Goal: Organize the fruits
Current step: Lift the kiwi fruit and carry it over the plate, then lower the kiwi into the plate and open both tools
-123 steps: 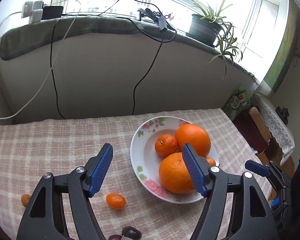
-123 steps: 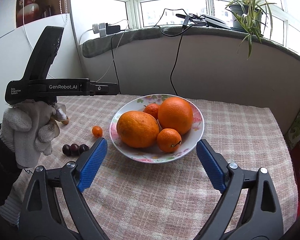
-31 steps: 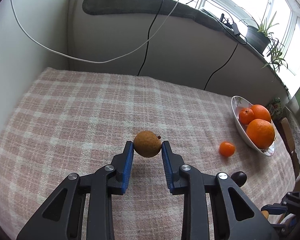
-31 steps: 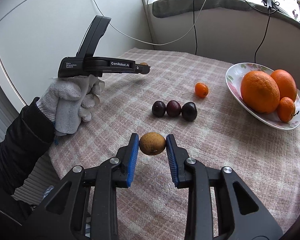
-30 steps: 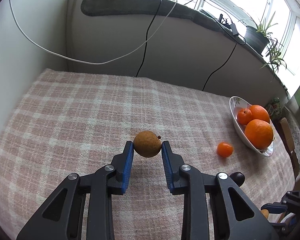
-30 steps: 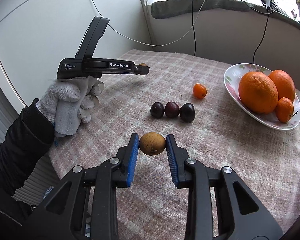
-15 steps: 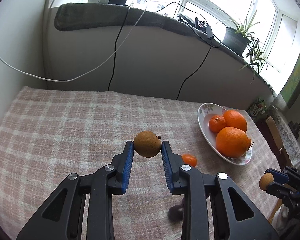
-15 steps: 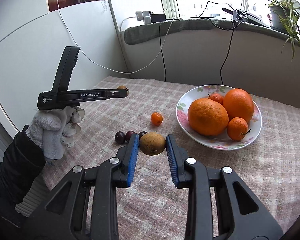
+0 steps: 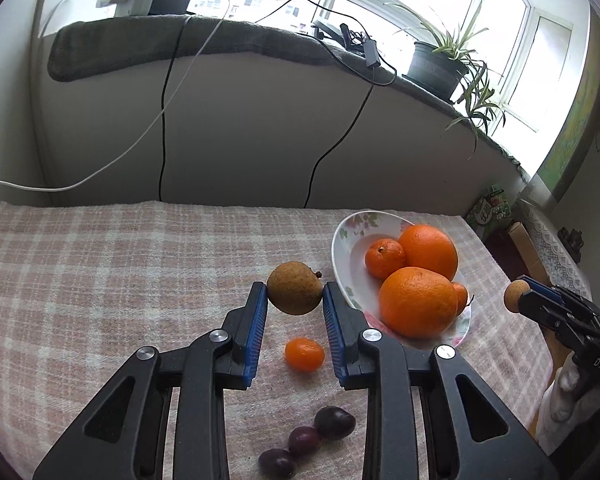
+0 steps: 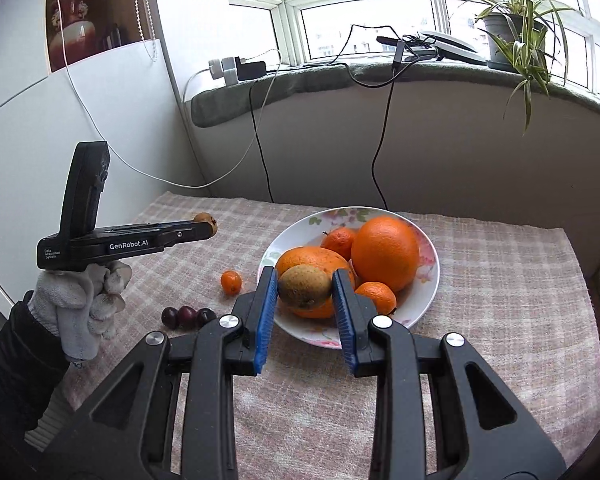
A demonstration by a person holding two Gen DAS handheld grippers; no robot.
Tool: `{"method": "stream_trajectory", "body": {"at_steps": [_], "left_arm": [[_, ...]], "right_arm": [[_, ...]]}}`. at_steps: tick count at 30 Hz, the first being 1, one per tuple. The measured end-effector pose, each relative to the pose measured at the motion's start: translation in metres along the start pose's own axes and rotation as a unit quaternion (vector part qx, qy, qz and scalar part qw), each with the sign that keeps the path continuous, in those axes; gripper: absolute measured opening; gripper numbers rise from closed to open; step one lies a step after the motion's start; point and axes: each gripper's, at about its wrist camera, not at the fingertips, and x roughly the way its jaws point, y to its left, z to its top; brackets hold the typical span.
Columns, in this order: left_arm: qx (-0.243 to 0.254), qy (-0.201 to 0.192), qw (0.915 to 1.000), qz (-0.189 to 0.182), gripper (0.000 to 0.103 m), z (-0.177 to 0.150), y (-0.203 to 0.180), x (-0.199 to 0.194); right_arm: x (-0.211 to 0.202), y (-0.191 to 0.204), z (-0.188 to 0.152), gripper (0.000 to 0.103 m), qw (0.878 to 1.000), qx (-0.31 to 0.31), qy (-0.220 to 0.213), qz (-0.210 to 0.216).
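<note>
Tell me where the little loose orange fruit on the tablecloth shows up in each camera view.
Left wrist view: the small orange fruit lies low in the middle, between the left gripper's fingers.
Right wrist view: the same fruit sits left of middle, beside the plate.
Shared landmark: the flowered plate of oranges, just right of it in both views.

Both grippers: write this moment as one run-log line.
left gripper: shut on brown fruit | right gripper: shut on second brown fruit | plate: oranges | kumquat, three plums: on cloth
</note>
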Motion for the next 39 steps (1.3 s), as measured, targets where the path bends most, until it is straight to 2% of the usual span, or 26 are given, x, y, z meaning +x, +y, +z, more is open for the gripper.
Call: {"method": "stream_trajectory", "body": {"at_steps": [14,39], "left_arm": [[0.024,0.018,0.9992,-0.028,0.027,0.012,-0.031,0.029],[0.038,0.038,0.9979,-0.037,0.027,0.015,-0.047,0.051]], "right_arm": [[0.029,-0.017,0.017,0.03,1.0,-0.001,0.006,-0.014],[0.051,-0.025,0.028,0.03,1.0,-0.008,0.016,-0.018]]}}
